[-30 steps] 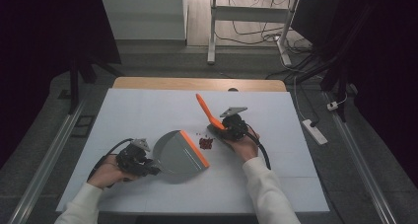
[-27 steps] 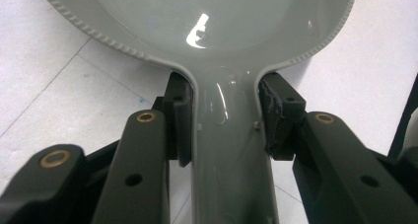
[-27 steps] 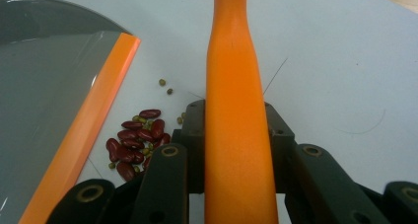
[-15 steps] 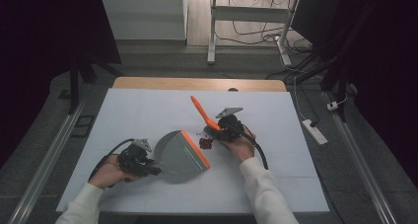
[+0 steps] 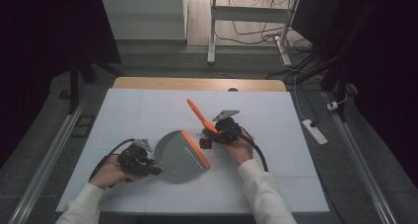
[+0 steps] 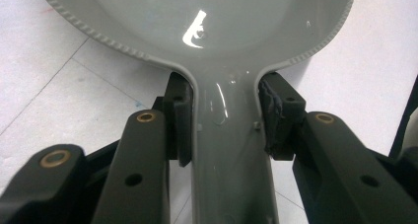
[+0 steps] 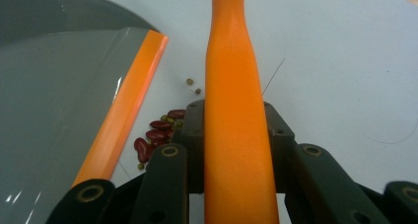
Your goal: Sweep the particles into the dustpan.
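left claw (image 5: pixel 156 168) pinches dustpan (image 5: pixel 180 152) handle, right claw (image 5: pixel 213 135) pinches orange brush (image 5: pixel 199 116); beans (image 5: pixel 204 143) lie just right of pan lip, not yet swept in.

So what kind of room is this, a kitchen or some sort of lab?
Most likely a lab or recording studio, not a kitchen. A bare white table stands between dark curtains, loose cables trail over the floor, and a power strip lies beside the table.
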### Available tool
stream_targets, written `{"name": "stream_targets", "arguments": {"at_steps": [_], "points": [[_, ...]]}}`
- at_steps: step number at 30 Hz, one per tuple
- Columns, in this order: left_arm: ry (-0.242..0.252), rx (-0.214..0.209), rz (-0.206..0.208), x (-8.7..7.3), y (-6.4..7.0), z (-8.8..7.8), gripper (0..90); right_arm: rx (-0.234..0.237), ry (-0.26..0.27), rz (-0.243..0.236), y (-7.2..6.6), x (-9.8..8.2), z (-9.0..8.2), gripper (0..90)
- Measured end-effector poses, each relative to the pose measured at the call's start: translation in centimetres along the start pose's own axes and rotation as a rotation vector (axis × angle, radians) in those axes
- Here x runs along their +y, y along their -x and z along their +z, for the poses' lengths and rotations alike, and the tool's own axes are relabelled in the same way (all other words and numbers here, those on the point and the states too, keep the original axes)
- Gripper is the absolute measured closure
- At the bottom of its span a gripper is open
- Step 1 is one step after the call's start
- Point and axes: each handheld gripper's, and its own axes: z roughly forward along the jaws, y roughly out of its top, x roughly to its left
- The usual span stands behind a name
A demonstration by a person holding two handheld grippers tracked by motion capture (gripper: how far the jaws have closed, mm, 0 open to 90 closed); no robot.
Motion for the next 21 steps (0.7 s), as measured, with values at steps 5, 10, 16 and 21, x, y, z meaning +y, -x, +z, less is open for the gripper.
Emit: {"name": "stream_targets", "arguments": {"at_steps": [5,10,16,21], "points": [[0.001,-0.001,-0.001,0.0,0.0,0.0,61.9,0.019,-0.001,-0.001,-0.5,0.1,0.0,70.2],[0.002,-0.001,-0.001,0.0,0.0,0.0,61.9,0.047,0.002,0.005,-1.0,0.2,0.1,70.2],[0.001,-0.003,0.001,0.0,0.0,0.1,61.9,0.052,0.003,-0.007,-1.5,0.3,0.2,70.2],[0.001,-0.003,0.001,0.1,0.0,0.1,61.9,0.063,0.006,-0.005,-1.8,0.3,0.3,70.2]]}}
